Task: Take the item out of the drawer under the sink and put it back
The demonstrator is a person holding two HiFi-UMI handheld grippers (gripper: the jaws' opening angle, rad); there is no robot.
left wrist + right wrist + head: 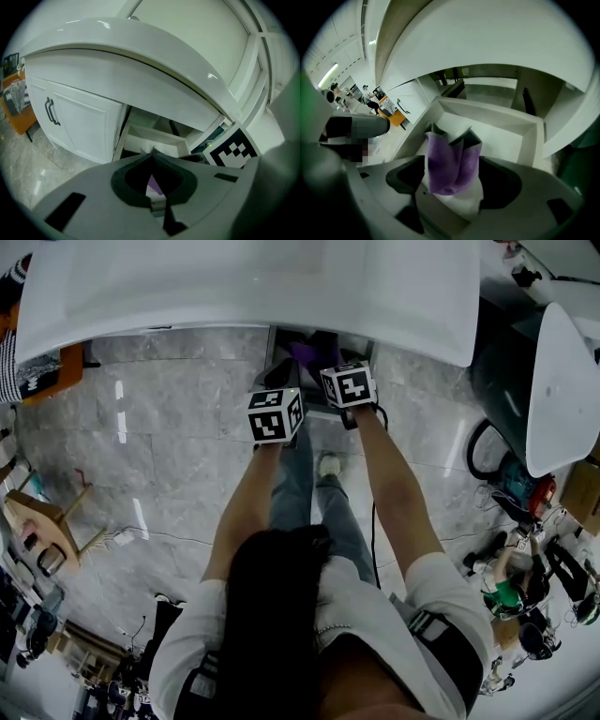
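White cabinet door (pixel 84 126) with a dark handle (pixel 51 112) is furthest left, tucked under the curved sink top (pixel 244 287). Next over is the left gripper (pixel 152 151). Its jaw tips are pinched together with nothing between them, and it's angled down at the open drawer (pixel 492 112) below the sink. Just beside it on the right, the right gripper (pixel 452 133) reaches into that drawer. Its jaws are spread wide, and the purple cloth (pixel 450 164) sits bunched up between them, inside the drawer. Can't tell whether the cloth touches the drawer bottom.
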